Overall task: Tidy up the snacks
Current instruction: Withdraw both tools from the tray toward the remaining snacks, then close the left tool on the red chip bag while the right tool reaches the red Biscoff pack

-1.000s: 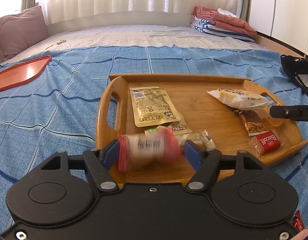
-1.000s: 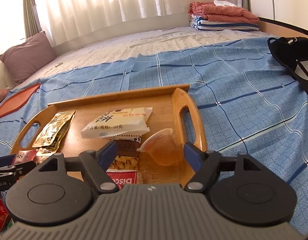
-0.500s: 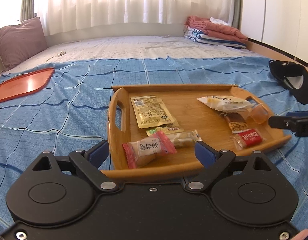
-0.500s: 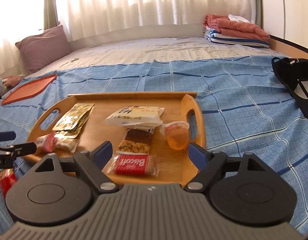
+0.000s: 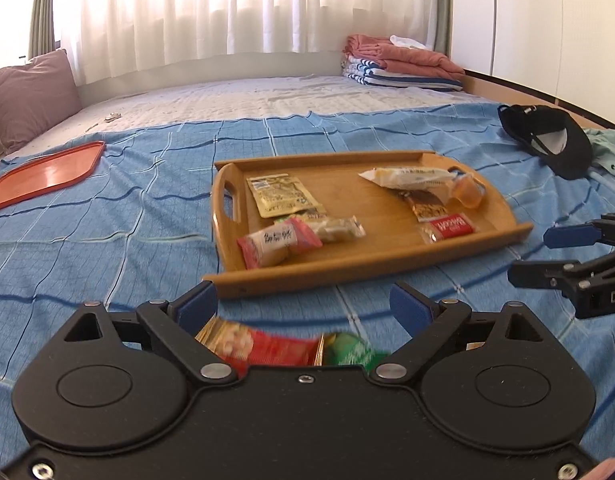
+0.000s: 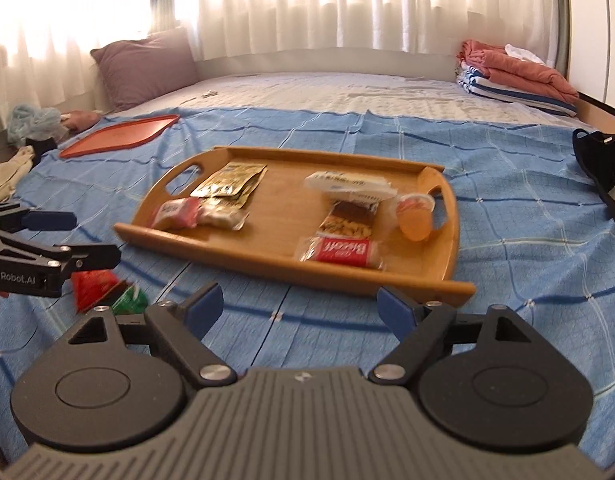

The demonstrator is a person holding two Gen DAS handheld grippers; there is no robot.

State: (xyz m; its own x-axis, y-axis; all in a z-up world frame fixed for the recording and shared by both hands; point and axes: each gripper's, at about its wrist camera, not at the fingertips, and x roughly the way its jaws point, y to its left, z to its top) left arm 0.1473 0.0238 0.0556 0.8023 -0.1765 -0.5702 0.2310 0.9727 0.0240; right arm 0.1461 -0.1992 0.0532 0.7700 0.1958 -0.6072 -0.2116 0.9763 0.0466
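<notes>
While both grippers hang empty short of the tray [image 5: 363, 276], loose snacks wait on the bedspread.

With seven snacks already grouped on the wood, left gripper [image 5: 303, 308] stands wide, nothing pinched, over a red packet [image 5: 275, 346] and a green one [image 5: 349, 350] lying on the blue bedspread [image 5: 107, 240] near the tray's front edge, probably next to go; right gripper [image 6: 297, 306] also wide and bare; a pink-ended packet [image 5: 279, 242] lies front left, a red Biscoff [image 6: 339, 252] and an orange jelly cup [image 6: 417, 218] to the right; wrappers look thin and crinkly.
</notes>
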